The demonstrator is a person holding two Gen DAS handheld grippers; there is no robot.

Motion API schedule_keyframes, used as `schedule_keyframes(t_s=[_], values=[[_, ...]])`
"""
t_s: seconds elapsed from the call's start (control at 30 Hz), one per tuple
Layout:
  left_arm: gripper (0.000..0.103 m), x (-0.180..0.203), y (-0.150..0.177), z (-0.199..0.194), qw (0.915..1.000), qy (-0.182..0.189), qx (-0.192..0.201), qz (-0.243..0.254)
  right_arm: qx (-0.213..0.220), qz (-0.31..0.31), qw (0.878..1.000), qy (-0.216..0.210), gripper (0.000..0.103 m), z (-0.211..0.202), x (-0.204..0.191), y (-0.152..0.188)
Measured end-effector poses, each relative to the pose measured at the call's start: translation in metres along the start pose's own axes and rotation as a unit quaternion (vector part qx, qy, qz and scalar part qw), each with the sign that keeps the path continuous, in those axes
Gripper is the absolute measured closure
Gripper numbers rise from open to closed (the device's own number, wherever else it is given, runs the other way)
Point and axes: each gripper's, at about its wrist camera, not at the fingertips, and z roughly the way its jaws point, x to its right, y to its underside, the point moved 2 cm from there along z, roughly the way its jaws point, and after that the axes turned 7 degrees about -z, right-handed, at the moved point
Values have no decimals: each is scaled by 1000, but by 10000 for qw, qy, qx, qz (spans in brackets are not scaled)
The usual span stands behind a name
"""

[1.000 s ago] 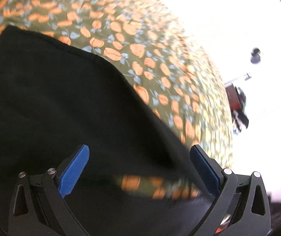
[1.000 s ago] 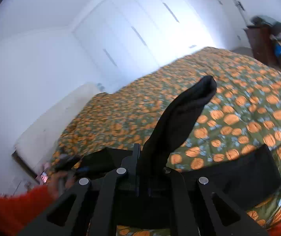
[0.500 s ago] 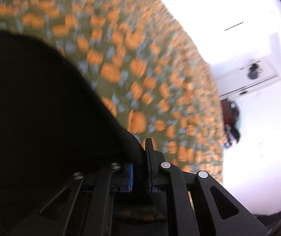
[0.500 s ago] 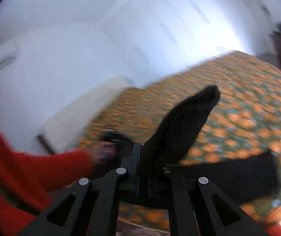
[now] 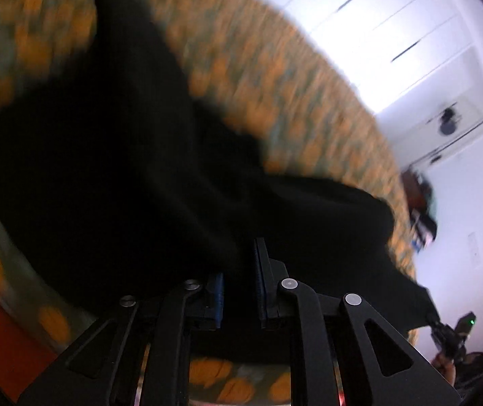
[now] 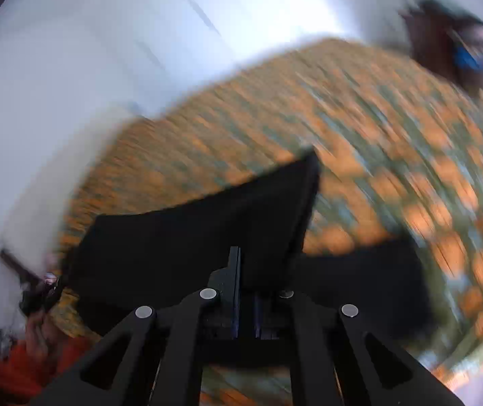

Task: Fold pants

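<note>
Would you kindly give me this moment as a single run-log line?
left gripper: shut on black pants | right gripper: shut on black pants | surface: floral bedspread | stage: fold under way

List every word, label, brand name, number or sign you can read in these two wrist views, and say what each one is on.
None: no text can be read in either view.
Black pants: no label or tag shows.
Orange-patterned bedspread: pattern only, blurred.
White cupboard doors: dark handles, no lettering.
Cluttered dresser: too blurred to show any writing.
Left gripper and right gripper: no markings show.
</note>
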Motion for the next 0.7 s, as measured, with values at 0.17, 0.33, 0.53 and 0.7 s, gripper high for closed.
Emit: schedule_keyframes(t_s=[0.17, 0.33, 0.53, 0.7], values=[[92, 21, 17, 14, 9982, -151, -190, 555, -669, 237, 9948, 733, 97, 30, 44, 28], [92, 23, 21, 21, 9968, -192, -223, 743, -611, 626, 9936, 718, 97, 31, 62, 31], [92, 22, 36, 29, 9937, -248, -400, 1015, -297, 462, 9901, 1290, 97, 12, 52, 34], [91, 23, 34, 34, 9928, -325, -498, 1036, -429, 643, 9910, 1091, 91, 15, 59, 35]])
